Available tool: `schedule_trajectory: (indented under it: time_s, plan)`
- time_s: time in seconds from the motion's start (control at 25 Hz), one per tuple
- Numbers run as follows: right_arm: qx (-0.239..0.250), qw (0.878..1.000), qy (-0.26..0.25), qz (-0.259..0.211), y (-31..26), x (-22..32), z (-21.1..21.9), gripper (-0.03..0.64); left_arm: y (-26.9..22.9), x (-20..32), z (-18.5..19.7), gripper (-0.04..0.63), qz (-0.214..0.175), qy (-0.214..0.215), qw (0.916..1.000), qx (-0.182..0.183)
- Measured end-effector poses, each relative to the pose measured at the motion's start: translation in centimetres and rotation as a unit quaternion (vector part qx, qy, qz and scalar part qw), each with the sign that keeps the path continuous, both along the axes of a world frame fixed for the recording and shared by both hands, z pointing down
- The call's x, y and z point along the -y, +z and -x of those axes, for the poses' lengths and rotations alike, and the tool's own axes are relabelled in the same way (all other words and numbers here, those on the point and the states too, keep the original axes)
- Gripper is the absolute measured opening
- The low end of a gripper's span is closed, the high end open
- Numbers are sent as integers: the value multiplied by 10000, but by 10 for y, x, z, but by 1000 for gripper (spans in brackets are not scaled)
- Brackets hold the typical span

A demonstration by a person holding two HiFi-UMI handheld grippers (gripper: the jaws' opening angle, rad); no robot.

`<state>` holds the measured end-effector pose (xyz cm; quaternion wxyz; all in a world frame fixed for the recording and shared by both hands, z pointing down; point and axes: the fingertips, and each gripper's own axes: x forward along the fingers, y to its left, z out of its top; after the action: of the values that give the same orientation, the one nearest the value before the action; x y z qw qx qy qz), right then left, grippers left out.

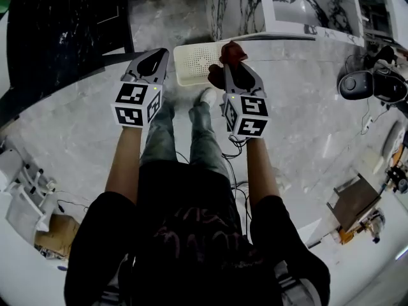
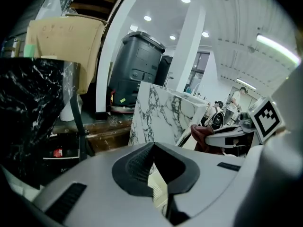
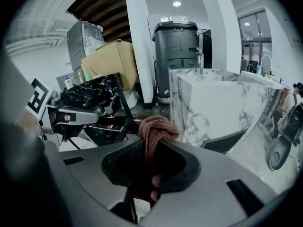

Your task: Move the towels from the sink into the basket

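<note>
The white basket is sitting on the grey floor, just in front of a white marble block. A black marbled cabinet is standing off to its left, and open floor is spreading to the right. The reddish-brown towel is hanging bunched from the right gripper, just above the basket's right edge. That gripper's jaws are pinching narrowly on the towel. The left gripper is hovering by the basket's left edge, jaws together and empty.
</note>
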<state>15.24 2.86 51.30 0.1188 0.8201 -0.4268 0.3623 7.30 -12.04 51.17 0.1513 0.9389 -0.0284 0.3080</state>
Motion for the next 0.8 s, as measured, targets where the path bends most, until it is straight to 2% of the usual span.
schedule_trajectory:
  time_s: [0.32,0.8]
  plan:
    - [134,9995,139,249,60,-31,-7,93,52,-12,6,14,77,36,9997,229]
    - [268,9978,30,606,193,-48,-15,94,181,-18,5,14,239,59,9985,488]
